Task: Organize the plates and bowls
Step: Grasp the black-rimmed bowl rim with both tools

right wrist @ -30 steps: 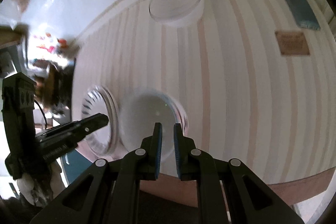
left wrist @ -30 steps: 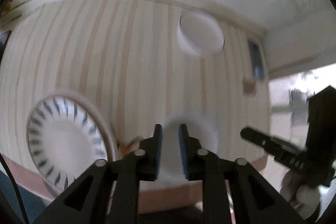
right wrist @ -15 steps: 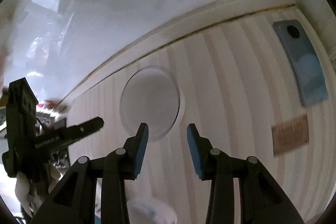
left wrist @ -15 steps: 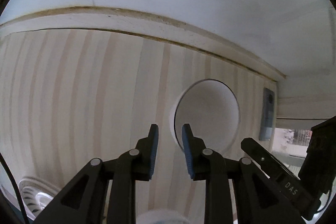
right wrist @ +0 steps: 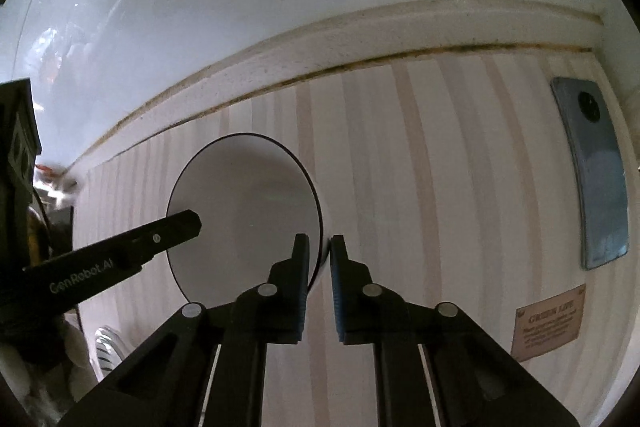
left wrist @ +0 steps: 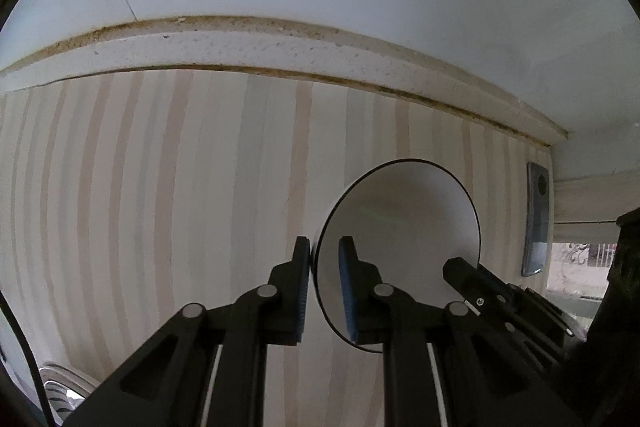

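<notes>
A white bowl with a thin dark rim [left wrist: 404,227] stands on the striped tablecloth near the back wall; it also shows in the right wrist view [right wrist: 248,211]. My left gripper [left wrist: 323,259] is partly open and straddles the bowl's left rim, one finger outside and one inside. My right gripper [right wrist: 319,255] is partly open and straddles the bowl's right rim the same way. Neither clamps the rim. The edge of a blue-patterned plate [left wrist: 60,387] peeks in at the bottom left, and in the right wrist view [right wrist: 106,347].
A striped tablecloth [left wrist: 160,207] covers the table up to a white wall ledge [left wrist: 240,47]. A blue-grey phone [right wrist: 592,171] lies at the right. A brown printed card [right wrist: 550,323] lies near the front right.
Both grippers have moved forward from the near bowl and plate to the far bowl. Their fingers now stand on either side of its rim, and the jaws have narrowed somewhat.
</notes>
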A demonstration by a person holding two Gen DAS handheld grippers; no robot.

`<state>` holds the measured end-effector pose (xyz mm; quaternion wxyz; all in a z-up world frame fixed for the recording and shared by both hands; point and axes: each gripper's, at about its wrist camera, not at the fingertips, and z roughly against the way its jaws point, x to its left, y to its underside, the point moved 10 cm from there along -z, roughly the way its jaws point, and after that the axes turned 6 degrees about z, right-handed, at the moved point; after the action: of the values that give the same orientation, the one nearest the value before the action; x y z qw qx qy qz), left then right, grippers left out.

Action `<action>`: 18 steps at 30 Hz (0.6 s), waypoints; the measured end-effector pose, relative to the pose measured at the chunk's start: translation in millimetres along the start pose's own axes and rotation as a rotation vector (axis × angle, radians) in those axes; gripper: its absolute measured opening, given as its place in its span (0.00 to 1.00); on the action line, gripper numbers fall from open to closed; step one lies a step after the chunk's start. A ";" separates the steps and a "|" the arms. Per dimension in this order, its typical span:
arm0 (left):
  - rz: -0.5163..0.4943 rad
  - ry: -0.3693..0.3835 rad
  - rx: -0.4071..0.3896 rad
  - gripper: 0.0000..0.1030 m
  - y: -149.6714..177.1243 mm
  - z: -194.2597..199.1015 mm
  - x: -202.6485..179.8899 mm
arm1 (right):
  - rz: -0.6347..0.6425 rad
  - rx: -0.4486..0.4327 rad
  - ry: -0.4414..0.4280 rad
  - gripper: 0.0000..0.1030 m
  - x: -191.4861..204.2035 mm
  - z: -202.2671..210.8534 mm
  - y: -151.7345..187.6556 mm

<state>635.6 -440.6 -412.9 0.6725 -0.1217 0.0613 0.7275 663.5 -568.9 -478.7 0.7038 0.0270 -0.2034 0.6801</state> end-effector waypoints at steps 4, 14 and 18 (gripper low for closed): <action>-0.022 -0.024 -0.020 0.12 2.2 3.7 2.8 | 0.023 0.006 -0.004 0.12 -0.4 1.5 2.8; -0.055 -0.013 -0.077 0.12 17.1 37.1 -3.5 | 0.050 -0.021 -0.027 0.12 4.8 36.5 11.9; -0.062 0.000 -0.099 0.12 28.9 58.6 -7.5 | 0.064 -0.034 -0.036 0.12 10.7 61.0 22.5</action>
<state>601.8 -435.6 -356.6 0.6878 -0.1565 0.0216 0.7085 626.4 -576.3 -424.8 0.6784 0.0209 -0.2283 0.6980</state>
